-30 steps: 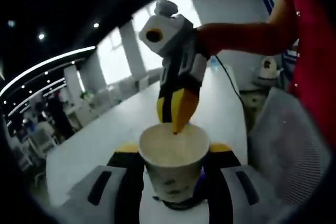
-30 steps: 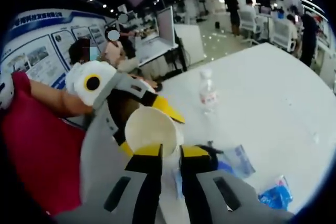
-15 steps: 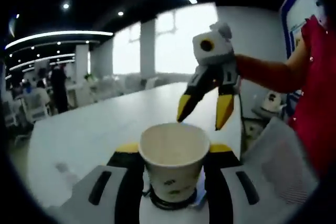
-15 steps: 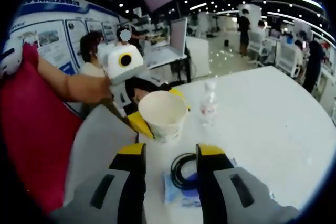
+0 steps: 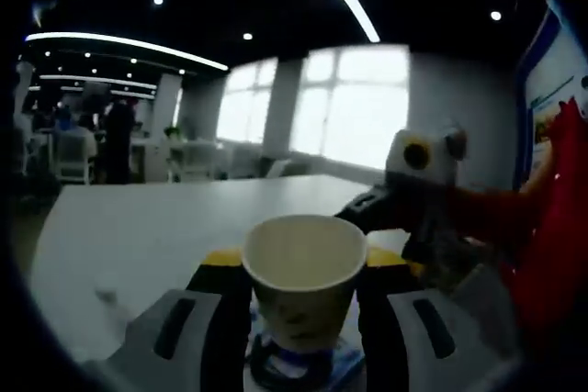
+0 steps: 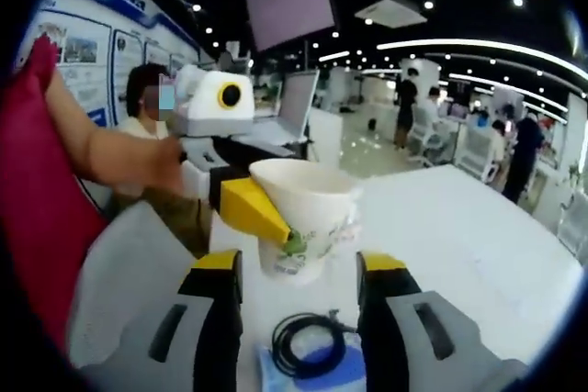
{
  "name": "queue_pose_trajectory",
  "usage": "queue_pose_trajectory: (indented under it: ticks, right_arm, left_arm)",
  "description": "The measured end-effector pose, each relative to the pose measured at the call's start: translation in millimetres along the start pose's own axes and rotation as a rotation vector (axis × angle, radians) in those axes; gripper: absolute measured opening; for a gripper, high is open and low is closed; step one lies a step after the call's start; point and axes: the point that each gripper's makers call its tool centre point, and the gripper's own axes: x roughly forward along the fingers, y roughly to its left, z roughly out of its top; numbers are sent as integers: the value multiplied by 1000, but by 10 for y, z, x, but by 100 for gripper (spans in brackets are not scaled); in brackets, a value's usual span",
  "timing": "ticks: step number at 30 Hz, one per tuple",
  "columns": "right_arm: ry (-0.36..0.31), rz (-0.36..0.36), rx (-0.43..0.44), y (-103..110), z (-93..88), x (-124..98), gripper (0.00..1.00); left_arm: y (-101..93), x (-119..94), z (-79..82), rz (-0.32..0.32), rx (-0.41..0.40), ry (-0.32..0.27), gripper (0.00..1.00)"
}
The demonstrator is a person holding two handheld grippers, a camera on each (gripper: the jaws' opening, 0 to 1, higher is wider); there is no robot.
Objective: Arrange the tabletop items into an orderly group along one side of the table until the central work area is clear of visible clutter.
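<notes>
A white paper cup (image 5: pixel 303 282) with a green print stands upright between my left gripper's (image 5: pixel 303 259) yellow-tipped jaws, which are shut on its sides. In the right gripper view the same cup (image 6: pixel 308 218) hangs just above the white table (image 6: pixel 478 227), with the left gripper's yellow fingertip (image 6: pixel 253 208) against its left wall. My right gripper (image 6: pixel 299 263) is open with nothing held, its jaws standing either side of the cup and nearer to the camera. In the left gripper view the right gripper (image 5: pixel 372 213) sits low, to the right of the cup.
A coiled black cable (image 6: pixel 308 341) lies on a blue packet (image 6: pixel 322 369) under the cup. A grey chair back (image 6: pixel 119 263) and a person's red sleeve (image 6: pixel 46 162) are on the left. The table (image 5: pixel 138 218) stretches away bare, with people and desks beyond it.
The right gripper has left the cup's rim, opened, and dropped low beside the cup. Both views have levelled out. The cup stays in the left gripper.
</notes>
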Motion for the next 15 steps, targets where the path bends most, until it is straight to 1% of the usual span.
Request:
queue_pose_trajectory:
  ticks: [2, 6, 8, 9, 11, 12, 13, 15]
  right_arm:
    - [-10, -2, -10, 9, 15, 32, 49]
    - [-24, -41, -32, -23, 25, 89, 49]
    - [-46, -54, -15, -36, 56, 107, 48]
    - [-74, -77, -4, -68, 103, 111, 48]
    - [-83, -76, 4, -60, 128, 122, 47]
    - [-92, -84, 0, -63, 156, 136, 46]
    - [-86, -84, -5, -48, 154, 157, 46]
    - [-85, -102, -39, -53, 170, 188, 45]
  left_arm:
    - [2, 7, 11, 5, -5, -3, 42]
    - [5, 12, 55, 19, -18, -16, 42]
    - [11, 19, 72, 31, -7, -17, 42]
    - [14, 21, 73, 35, -5, -16, 42]
    - [26, 25, 79, 40, -12, -21, 42]
    - [28, 29, 76, 43, -14, -20, 42]
    - [38, 34, 82, 49, -19, -25, 42]
    - [38, 41, 80, 53, -20, -25, 42]
